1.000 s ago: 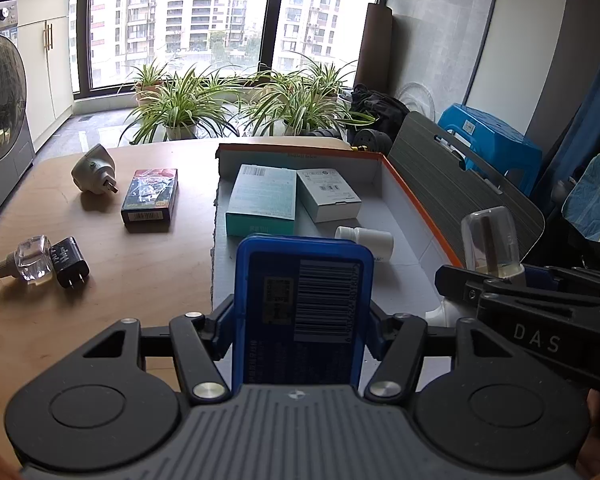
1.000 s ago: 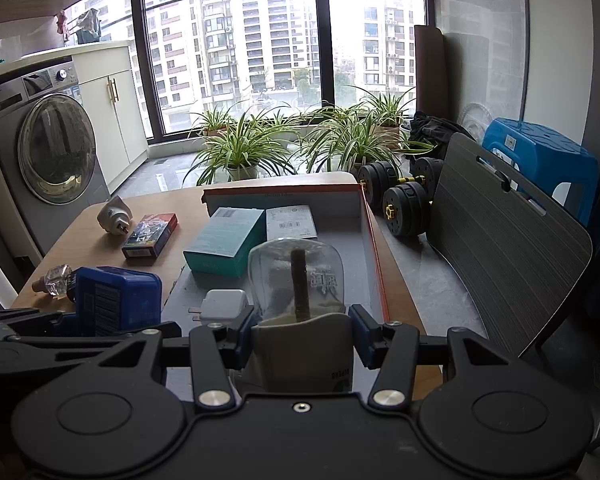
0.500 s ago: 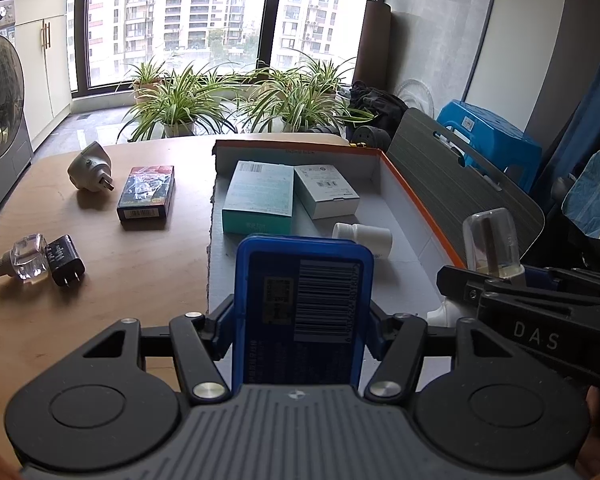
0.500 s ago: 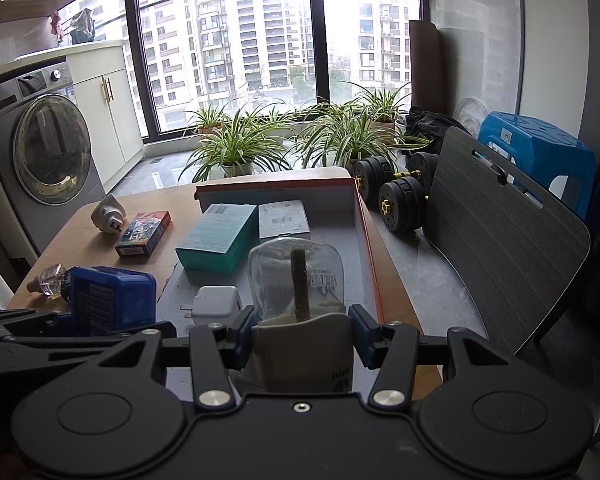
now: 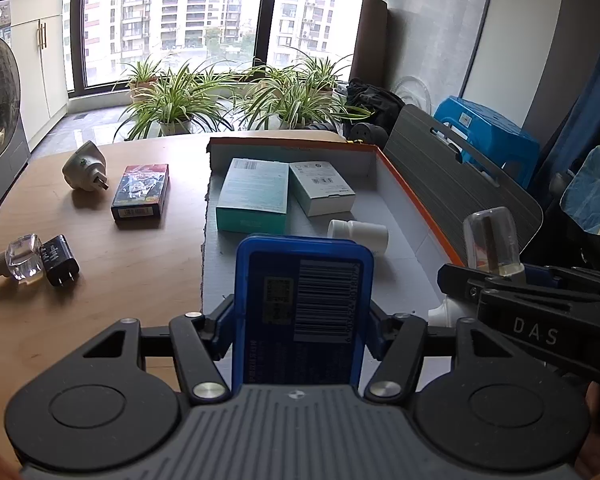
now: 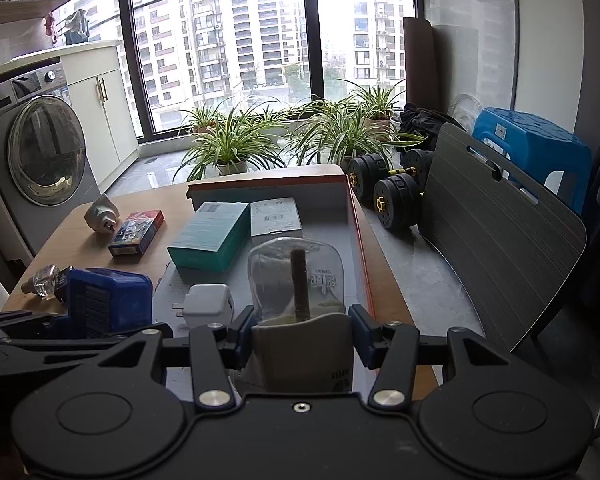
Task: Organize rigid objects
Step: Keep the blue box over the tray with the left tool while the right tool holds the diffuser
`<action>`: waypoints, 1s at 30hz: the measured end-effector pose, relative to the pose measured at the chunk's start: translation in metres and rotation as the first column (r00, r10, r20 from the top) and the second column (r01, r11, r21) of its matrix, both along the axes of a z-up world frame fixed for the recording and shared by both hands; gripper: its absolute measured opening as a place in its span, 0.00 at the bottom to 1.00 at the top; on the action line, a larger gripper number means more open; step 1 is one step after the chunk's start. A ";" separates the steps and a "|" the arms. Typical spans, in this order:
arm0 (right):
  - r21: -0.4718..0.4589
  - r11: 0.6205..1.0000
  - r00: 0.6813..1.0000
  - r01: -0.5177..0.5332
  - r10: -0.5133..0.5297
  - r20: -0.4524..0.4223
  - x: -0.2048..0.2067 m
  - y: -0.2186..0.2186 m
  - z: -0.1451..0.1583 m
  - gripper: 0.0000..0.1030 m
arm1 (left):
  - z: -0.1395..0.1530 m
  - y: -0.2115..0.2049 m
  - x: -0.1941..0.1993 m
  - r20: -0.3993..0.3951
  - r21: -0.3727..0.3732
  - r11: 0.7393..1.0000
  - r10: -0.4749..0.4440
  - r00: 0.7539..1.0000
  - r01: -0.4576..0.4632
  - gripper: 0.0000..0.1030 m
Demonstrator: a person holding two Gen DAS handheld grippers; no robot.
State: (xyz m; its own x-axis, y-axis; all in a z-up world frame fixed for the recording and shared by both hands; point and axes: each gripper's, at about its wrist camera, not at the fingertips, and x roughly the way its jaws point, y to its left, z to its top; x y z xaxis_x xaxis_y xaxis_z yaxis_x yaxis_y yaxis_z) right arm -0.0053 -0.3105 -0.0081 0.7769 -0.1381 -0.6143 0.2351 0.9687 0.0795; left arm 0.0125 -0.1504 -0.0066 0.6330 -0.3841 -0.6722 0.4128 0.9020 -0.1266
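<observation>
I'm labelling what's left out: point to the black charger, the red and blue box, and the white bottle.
black charger (image 5: 61,259), left wrist view, its body.
red and blue box (image 5: 141,191), left wrist view, top face.
white bottle (image 5: 364,234), left wrist view, its side.

Washing machine (image 6: 40,148) at left, spider plants (image 6: 236,140) along the window, dumbbells (image 6: 384,192) on the floor — blue stool (image 6: 528,136) behind a grey board (image 6: 496,216)

The left gripper (image 5: 298,328) is showing a ribbed grey top plate flanked by two round black discs, with black linkage arms carrying silver rivets and blue pads (image 5: 223,330). The right gripper (image 6: 300,332) is wearing an all-black body, the same discs, silver rivets, a centre screw and blue pads (image 6: 362,332); white "DAS" lettering is showing on its side.
</observation>
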 end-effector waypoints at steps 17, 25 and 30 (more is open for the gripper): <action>0.000 1.000 1.000 0.002 -0.002 -0.002 0.000 -0.001 0.000 0.58 | -0.002 -0.003 0.000 -0.003 0.001 1.000 -0.005 1.000 0.005 0.61; 0.001 1.000 1.000 0.001 -0.001 -0.002 0.000 -0.001 0.000 0.58 | -0.002 -0.004 -0.001 -0.003 0.002 1.000 -0.007 1.000 0.007 0.61; 0.000 1.000 1.000 0.001 -0.001 -0.003 0.000 -0.001 -0.001 0.58 | -0.002 -0.004 -0.001 -0.004 0.002 1.000 -0.009 1.000 0.009 0.61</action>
State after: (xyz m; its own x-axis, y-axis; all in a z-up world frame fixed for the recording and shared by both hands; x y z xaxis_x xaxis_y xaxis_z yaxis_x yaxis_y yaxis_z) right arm -0.0051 -0.3116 -0.0091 0.7751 -0.1384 -0.6165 0.2359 0.9686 0.0791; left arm 0.0119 -0.1549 -0.0087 0.6268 -0.3880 -0.6757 0.4201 0.8986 -0.1263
